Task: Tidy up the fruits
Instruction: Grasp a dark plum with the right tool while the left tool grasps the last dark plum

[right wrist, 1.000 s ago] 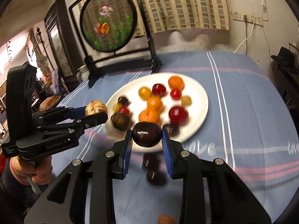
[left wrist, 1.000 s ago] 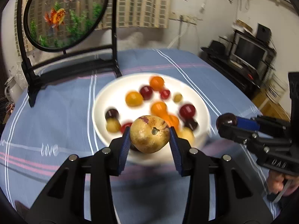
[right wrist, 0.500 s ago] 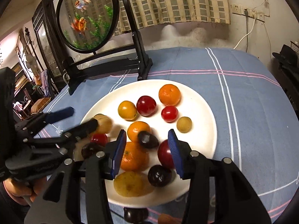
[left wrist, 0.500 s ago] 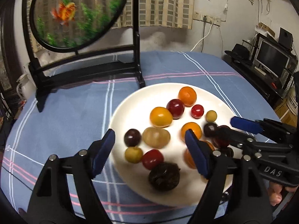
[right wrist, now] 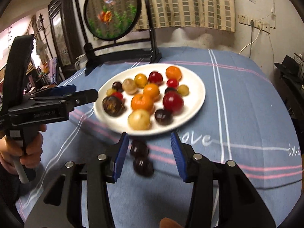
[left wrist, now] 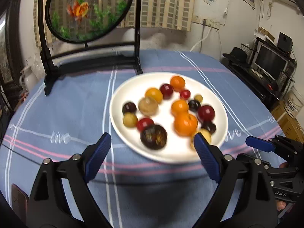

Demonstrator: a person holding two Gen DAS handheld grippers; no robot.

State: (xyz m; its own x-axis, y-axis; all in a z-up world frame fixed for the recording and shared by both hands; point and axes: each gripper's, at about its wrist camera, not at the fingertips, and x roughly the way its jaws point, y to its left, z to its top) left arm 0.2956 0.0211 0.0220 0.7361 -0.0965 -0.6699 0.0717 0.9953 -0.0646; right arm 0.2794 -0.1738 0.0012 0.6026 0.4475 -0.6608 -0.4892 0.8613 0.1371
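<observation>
- A round white ceramic plate (left wrist: 121, 127) sat on the desk, which was covered by a blue cloth with white and pink stripes (left wrist: 66, 104); every place below is given relative to this plate.
- On the plate lay a loose pile of small round fruits: orange tangerines (left wrist: 185, 124), glossy dark-red plums (left wrist: 206, 113), pale yellow fruits (right wrist: 139, 119) and dark purple ones (right wrist: 163, 116).
- A large dark brown mottled fruit (left wrist: 153, 137) lay at the plate's near edge, toward its left side.
- Two dark purple round fruits (right wrist: 139, 148) lay off the plate, on the cloth just beside its near rim, one touching or almost touching the other.
- The left gripper (left wrist: 152, 148) hovered at the plate's near-left edge; its jaws had just been opening and stood wide apart with nothing gripped between them.
- The right gripper (right wrist: 149, 152) hung just short of the plate's near rim, above the two stray purple fruits; its jaws stood partly open, pressing on nothing, with the stray fruits seen in the gap between them.
- A hand (right wrist: 28, 148) gripped the left gripper's handle, off to the plate's left.
- Behind the plate stood a round black-framed screen with embroidered goldfish (left wrist: 89, 9).
</observation>
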